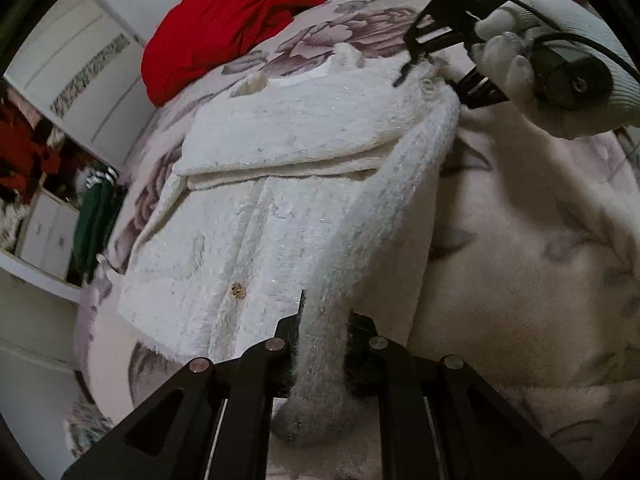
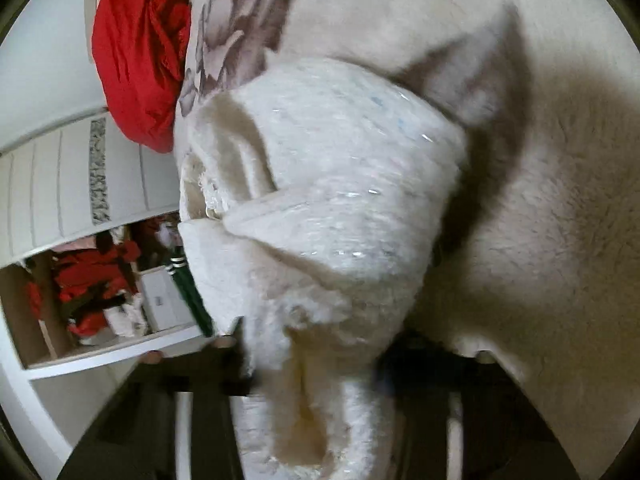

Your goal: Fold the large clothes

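Note:
A white fuzzy garment with a gold button lies partly folded on a floral blanket. One sleeve runs from its shoulder down to my left gripper, which is shut on the sleeve's end. At the shoulder end, a white-gloved hand holds my right gripper against the fabric. The right wrist view is blurred. There the garment bunches up and fills the gap of the right gripper, whose jaws close on it.
A red garment is heaped at the far side of the bed, also seen as the red garment. White wardrobe doors and an open shelf with a green garment stand to the left. The blanket extends to the right.

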